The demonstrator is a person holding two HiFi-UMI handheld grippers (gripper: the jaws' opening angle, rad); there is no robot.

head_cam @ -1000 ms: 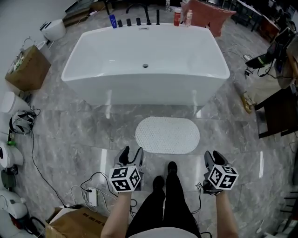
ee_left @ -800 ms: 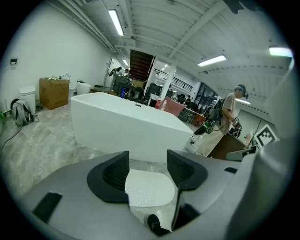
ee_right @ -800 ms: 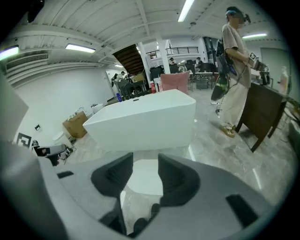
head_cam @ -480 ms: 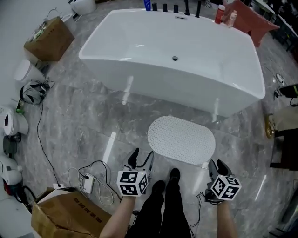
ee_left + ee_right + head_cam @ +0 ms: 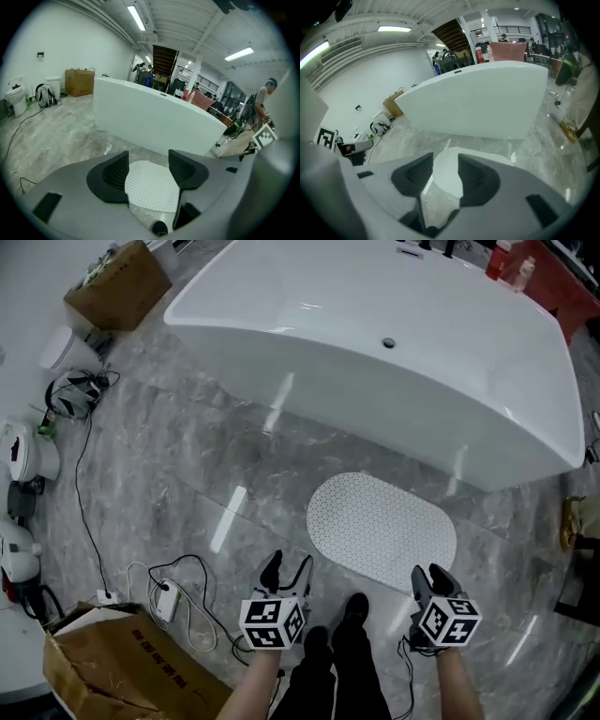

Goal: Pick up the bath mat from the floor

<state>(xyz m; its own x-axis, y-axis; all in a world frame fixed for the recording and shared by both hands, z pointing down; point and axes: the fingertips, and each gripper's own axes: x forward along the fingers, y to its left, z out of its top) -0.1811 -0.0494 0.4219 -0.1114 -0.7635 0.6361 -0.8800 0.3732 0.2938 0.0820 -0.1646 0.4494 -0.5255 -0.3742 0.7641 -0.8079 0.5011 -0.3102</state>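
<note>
Bath mat lies flat on the floor, just near of the bathtub. Left gripper: jaws just opening wider, empty. Right gripper: jaws apart, empty. Risk: the mat's thin edge hugs the floor, so jaws may skid off.

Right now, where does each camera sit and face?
Head view: on the head, facing steeply down; white dotted oval bath mat, forearms, legs, left gripper, right gripper.
Left gripper view: on that gripper, along its empty fingers, just opening wider, toward mat and white bathtub.
Right gripper view: likewise, along open empty fingers.
Shared: all show mat, bathtub.
</note>
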